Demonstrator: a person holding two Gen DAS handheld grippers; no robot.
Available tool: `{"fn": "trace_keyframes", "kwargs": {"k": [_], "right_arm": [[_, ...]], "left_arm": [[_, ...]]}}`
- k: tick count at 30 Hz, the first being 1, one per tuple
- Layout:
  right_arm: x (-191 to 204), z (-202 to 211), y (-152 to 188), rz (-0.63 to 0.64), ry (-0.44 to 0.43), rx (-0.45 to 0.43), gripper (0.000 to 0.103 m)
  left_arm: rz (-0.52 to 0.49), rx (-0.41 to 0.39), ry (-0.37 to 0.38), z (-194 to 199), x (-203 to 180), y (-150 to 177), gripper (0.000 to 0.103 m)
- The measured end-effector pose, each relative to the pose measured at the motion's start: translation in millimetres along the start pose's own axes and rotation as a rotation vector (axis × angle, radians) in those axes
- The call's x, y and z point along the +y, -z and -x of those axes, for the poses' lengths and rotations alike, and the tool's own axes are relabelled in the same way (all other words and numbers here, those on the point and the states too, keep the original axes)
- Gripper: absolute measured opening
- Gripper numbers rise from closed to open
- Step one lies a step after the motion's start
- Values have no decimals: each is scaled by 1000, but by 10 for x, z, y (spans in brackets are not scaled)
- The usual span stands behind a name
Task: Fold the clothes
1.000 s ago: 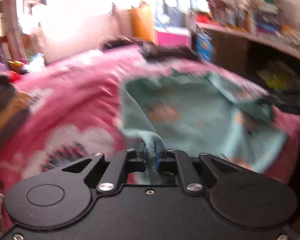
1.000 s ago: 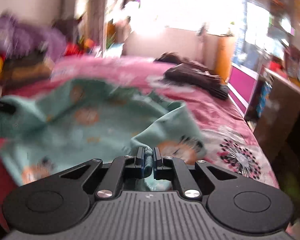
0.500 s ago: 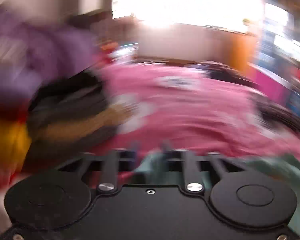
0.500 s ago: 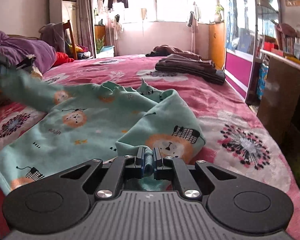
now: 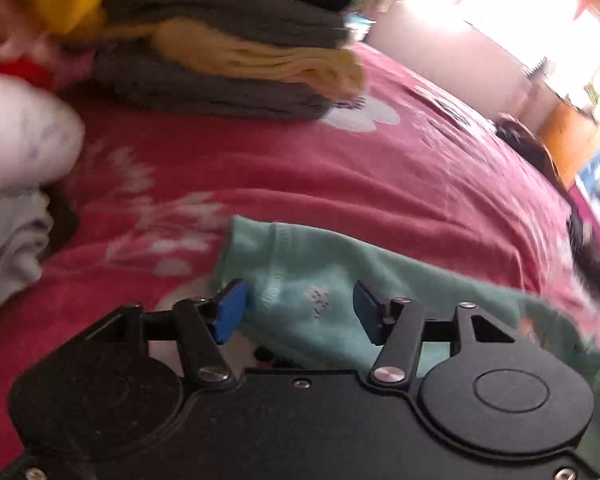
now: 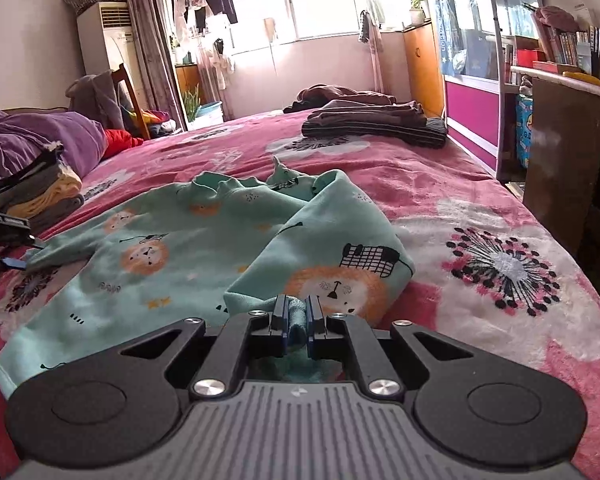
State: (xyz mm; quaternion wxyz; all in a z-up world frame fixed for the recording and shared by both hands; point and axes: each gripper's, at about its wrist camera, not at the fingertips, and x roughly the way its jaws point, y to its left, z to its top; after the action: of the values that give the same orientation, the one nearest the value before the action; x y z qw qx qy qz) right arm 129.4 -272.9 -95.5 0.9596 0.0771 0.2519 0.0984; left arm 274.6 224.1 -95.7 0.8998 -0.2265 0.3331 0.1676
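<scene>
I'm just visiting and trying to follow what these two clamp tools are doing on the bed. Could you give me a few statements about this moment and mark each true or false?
1. The right gripper is clamped on the mint lion-print garment. True.
2. The left gripper is shut on a sleeve. False: its jaws stand open, with the sleeve cuff lying between them.
3. A folded grey and yellow stack sits on the pink bedspread. True.
4. The garment is neatly folded. False: it lies spread out and rumpled.

You've got a pink floral bedspread (image 6: 460,184) covering the bed, a purple duvet (image 6: 40,136) bunched at the left, a white standing air conditioner (image 6: 108,44) in the corner, an orange cabinet (image 6: 422,64) under the window and a bookshelf (image 6: 572,52) along the right wall.
</scene>
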Motion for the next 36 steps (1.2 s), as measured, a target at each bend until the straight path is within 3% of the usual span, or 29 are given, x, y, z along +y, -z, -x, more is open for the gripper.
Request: {"fn": "trace_keyframes", "kwargs": {"k": [1,2,5,7,9,10,12,13,14,15,21,33,36], "right_arm": [[-18,31,-18,-13,-2,-14,9],[-35,63,-35,-26,-4,-28,9],[-88,157,-89,-64,-9,-71,8],[-123,220,-124,-90,-13,-99,8],[-158,282,-160,-116,-16,-127,8],[-175,314,-177,-129,-18,-141,8],[-211,376,-213,-155,-22,-169,8],[-228,408,-230,-167,-24,-183,8],[-246,439,-248,-180,-25,-197,8],[-323,412,-281,-190,-9,-191,7],[-838,201,-493,-245,102,-132,7],[-1869,-220,-917,-353,325,-12,7],[-2126,-325,-1023,-380,381,18,14]], "left_arm": [[-33,-7,-17,-19,-15,20,7],[-41,-30,-15,-6,-11,22,0],[-141,-265,-11,350,-168,-84,0],[-195,-374,-81,459,-193,-97,0],[-222,-235,-129,225,-118,-75,3],[-234,-167,-152,113,-82,-63,14],[-222,-187,-193,167,-97,2,14],[-239,-237,-157,279,-172,6,23],[-257,-286,-121,389,-247,10,40],[-284,-315,-108,451,-315,43,46],[-362,-281,-51,396,-539,221,48],[-427,-246,-26,243,-742,333,48],[-444,-237,-20,201,-790,344,48]]}}
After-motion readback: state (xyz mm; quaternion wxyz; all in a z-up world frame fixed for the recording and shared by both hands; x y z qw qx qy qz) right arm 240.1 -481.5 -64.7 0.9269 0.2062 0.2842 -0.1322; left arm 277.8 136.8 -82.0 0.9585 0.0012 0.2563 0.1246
